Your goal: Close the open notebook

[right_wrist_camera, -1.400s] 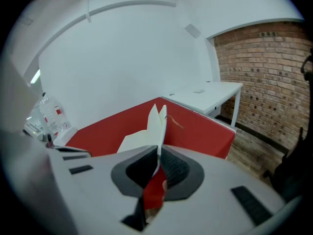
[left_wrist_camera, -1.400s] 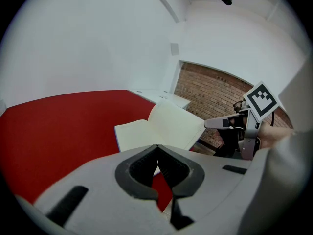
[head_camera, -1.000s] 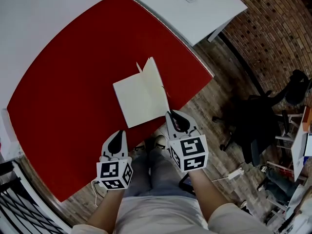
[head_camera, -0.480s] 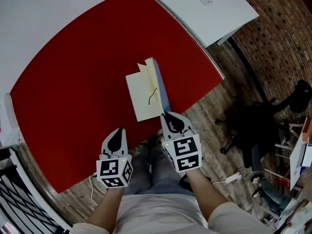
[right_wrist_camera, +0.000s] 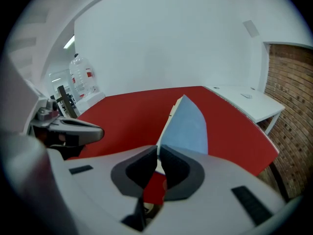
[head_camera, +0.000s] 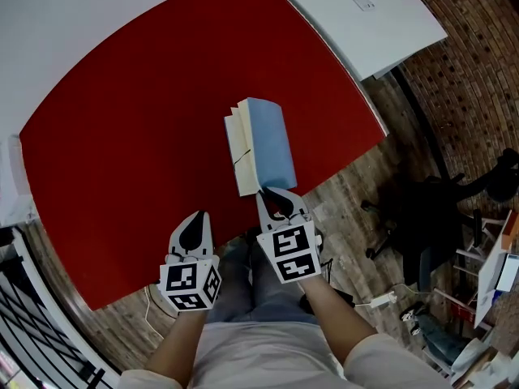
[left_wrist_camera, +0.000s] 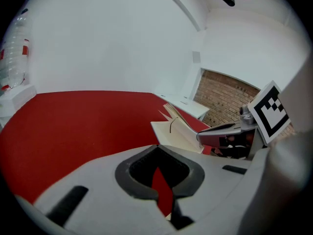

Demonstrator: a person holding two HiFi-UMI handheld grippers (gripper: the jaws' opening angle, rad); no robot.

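My right gripper [head_camera: 271,194] is clamped on the near edge of the notebook's [head_camera: 261,151] blue cover [head_camera: 270,134]. The cover stands tilted over fanned pages [head_camera: 234,132], close to the red counter's [head_camera: 122,120] front edge. My left gripper [head_camera: 195,221] hangs just left of it over the counter's edge, jaws together on nothing. A white desk [head_camera: 357,23] adjoins the counter, and a black chair [head_camera: 418,209] sits on the floor to the right.
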